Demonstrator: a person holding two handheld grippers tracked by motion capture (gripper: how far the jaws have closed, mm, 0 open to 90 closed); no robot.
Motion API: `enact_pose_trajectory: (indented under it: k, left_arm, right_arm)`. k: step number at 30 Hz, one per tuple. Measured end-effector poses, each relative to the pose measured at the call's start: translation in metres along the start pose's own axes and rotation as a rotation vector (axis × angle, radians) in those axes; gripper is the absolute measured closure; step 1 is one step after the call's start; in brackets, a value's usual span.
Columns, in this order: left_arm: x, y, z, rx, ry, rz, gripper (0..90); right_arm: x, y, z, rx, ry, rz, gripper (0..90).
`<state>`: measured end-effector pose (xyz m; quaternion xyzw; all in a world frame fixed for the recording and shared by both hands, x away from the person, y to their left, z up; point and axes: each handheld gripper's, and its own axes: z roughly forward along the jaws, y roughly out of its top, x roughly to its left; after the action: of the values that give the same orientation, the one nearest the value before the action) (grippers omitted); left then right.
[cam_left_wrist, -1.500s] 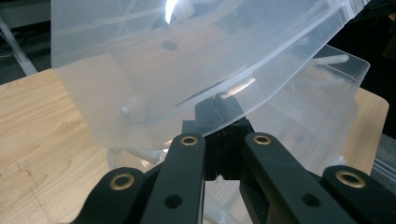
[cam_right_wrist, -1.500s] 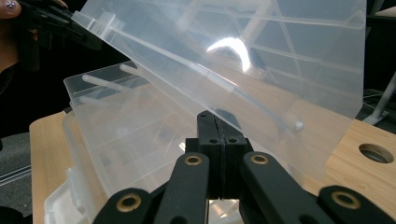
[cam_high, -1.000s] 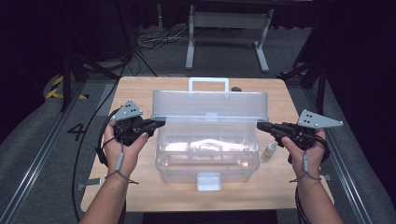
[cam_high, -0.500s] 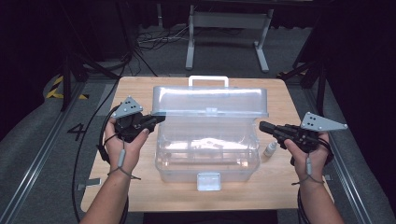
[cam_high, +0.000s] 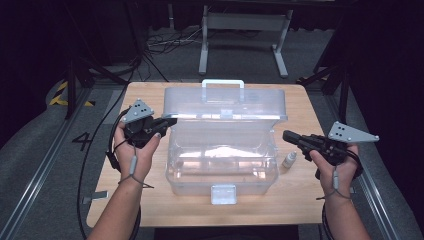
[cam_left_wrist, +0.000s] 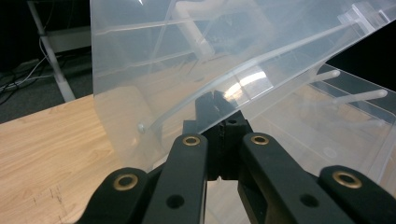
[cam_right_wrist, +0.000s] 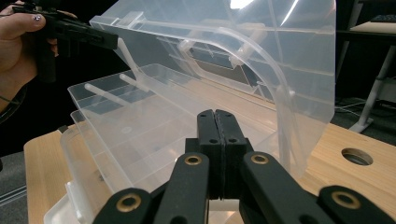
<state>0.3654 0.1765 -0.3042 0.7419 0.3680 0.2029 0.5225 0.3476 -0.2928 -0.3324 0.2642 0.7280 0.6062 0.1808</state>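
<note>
high view: a clear plastic storage box (cam_high: 222, 160) is sitting in the middle of a wooden table (cam_high: 300, 205), its lid (cam_high: 225, 104) standing raised at the back with a handle on top.
high view, left: the left gripper (cam_high: 167, 121), jaws pressed together, is reaching to the lid's left front corner; whether it is touching is hard to tell here.
high view, right: the right gripper (cam_high: 287, 135), jaws pressed together on nothing, is hovering just off the box's right side, above a small dropper bottle (cam_high: 289, 159) standing on the table.
left gripper view: the closed tips are sitting under the tilted lid's (cam_left_wrist: 224, 56) lower edge, propping it rather than pinching it.
right gripper view: the right gripper's (cam_right_wrist: 215, 116) closed jaws are pointing into the open box (cam_right_wrist: 140, 140); the left gripper (cam_right_wrist: 109, 41) is meeting the far lid corner.
step in hand: judging by this, the lid is being swung on its hinge.
doing it well: keeping the tips under the rim, following the hinge's arc slowly, and readying the right gripper to steady the far corner so the lid is not twisting or dropping.
</note>
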Motion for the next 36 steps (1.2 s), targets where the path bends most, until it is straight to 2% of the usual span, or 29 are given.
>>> enact_pose_trajectory:
  k: [8, 13, 14, 16, 17, 18, 21, 23, 26, 30, 31, 36]
  left_arm:
    - [0.001, 0.003, 0.002, -0.005, 0.008, -0.004, 90.0]
    - [0.002, 0.004, 0.003, -0.006, 0.010, -0.004, 90.0]
    - [0.002, 0.004, 0.003, -0.006, 0.012, -0.003, 90.0]
    - [0.002, 0.004, 0.003, -0.007, 0.015, -0.001, 90.0]
    - [0.002, 0.004, 0.003, -0.007, 0.015, 0.000, 90.0]
    - [0.002, 0.004, 0.004, -0.009, 0.017, -0.001, 90.0]
    - [0.002, 0.005, 0.004, -0.010, 0.017, -0.001, 90.0]
    - [0.002, 0.005, 0.004, -0.010, 0.018, 0.000, 90.0]
    - [0.002, 0.005, 0.004, -0.011, 0.017, 0.001, 90.0]
    - [0.002, 0.006, 0.005, -0.010, 0.019, 0.001, 90.0]
    - [0.002, 0.006, 0.005, -0.011, 0.019, 0.002, 90.0]
    - [0.002, 0.006, 0.005, -0.011, 0.017, 0.007, 90.0]
  right_arm:
    - [0.000, 0.003, -0.004, -0.009, -0.011, -0.006, 90.0]
    - [-0.001, 0.005, -0.005, -0.008, -0.039, -0.021, 89.4]
    - [0.000, 0.005, -0.005, -0.013, -0.054, -0.020, 83.1]
    - [0.001, 0.006, -0.004, -0.019, -0.087, -0.027, 78.7]
    - [0.003, 0.007, -0.004, -0.021, -0.132, -0.043, 73.7]
    - [0.003, 0.007, -0.004, -0.021, -0.132, -0.043, 73.7]
    - [0.006, 0.010, 0.000, -0.028, -0.163, -0.058, 65.0]
    - [0.006, 0.012, 0.002, -0.029, -0.170, -0.066, 62.5]
    - [0.005, 0.013, 0.007, -0.020, -0.207, -0.078, 57.6]
    - [0.004, 0.017, 0.015, -0.023, -0.287, -0.101, 52.2]
    - [0.004, 0.017, 0.015, -0.023, -0.287, -0.101, 52.2]
    - [0.007, 0.023, 0.027, -0.011, -0.373, -0.122, 49.9]
